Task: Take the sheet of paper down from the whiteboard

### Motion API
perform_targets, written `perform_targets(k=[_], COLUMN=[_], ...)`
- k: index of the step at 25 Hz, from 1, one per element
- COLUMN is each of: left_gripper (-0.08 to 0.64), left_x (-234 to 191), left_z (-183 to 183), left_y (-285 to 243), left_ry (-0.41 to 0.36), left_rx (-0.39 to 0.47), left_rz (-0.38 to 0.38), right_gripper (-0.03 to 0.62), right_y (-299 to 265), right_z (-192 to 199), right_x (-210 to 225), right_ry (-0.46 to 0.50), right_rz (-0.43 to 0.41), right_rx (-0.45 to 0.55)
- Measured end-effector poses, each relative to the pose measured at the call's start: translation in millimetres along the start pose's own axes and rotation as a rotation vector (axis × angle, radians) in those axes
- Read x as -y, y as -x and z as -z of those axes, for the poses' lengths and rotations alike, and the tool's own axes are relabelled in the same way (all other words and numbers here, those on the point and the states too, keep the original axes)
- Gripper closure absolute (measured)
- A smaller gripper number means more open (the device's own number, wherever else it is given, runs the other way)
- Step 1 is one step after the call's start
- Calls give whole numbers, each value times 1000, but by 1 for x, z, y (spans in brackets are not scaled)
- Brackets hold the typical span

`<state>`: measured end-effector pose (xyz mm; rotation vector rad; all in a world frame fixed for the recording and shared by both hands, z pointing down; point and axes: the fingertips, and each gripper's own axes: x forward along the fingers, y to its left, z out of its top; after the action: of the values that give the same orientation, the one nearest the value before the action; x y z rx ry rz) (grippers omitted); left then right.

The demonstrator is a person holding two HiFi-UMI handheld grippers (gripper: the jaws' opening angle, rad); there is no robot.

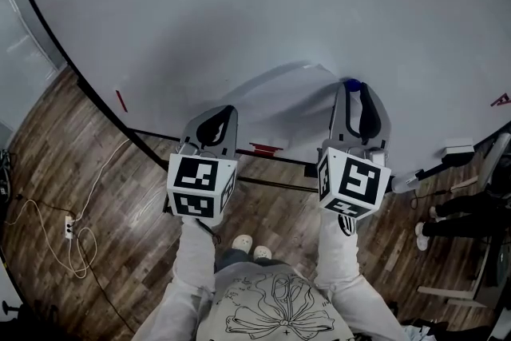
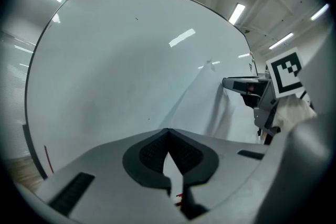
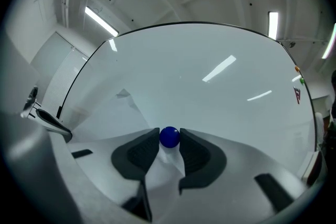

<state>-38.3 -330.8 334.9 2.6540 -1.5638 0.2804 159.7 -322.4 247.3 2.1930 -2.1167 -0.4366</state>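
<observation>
Head view: the white sheet of paper [image 1: 279,100] bows off the big white whiteboard [image 1: 239,4], stretched between both tools. Left hand-held gripper [image 1: 217,122] is at its left edge, right hand-held gripper [image 1: 351,89] at the small round blue magnet [image 1: 351,83].

Left gripper view: jaws are pressed together, pinching the sheet's edge, and the paper runs off right.

Right gripper view: pads clamp the blue magnet from both sides, with paper underneath.
</observation>
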Motion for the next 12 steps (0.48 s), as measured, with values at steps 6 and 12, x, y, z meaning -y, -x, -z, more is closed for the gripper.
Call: perform_targets(k=[6,12], left_gripper=[557,557], left_x=[-16,-23], left_z=[4,5], left_y=[16,28], left_ry=[3,23], left_rx=[-11,-6], left_rz=[-58,-90], right_gripper=[476,474], right_y=[-3,-5], right_z=[5,9], right_x=[12,12], right_ry=[5,12], right_rz=[18,15], right_rx=[-22,-40])
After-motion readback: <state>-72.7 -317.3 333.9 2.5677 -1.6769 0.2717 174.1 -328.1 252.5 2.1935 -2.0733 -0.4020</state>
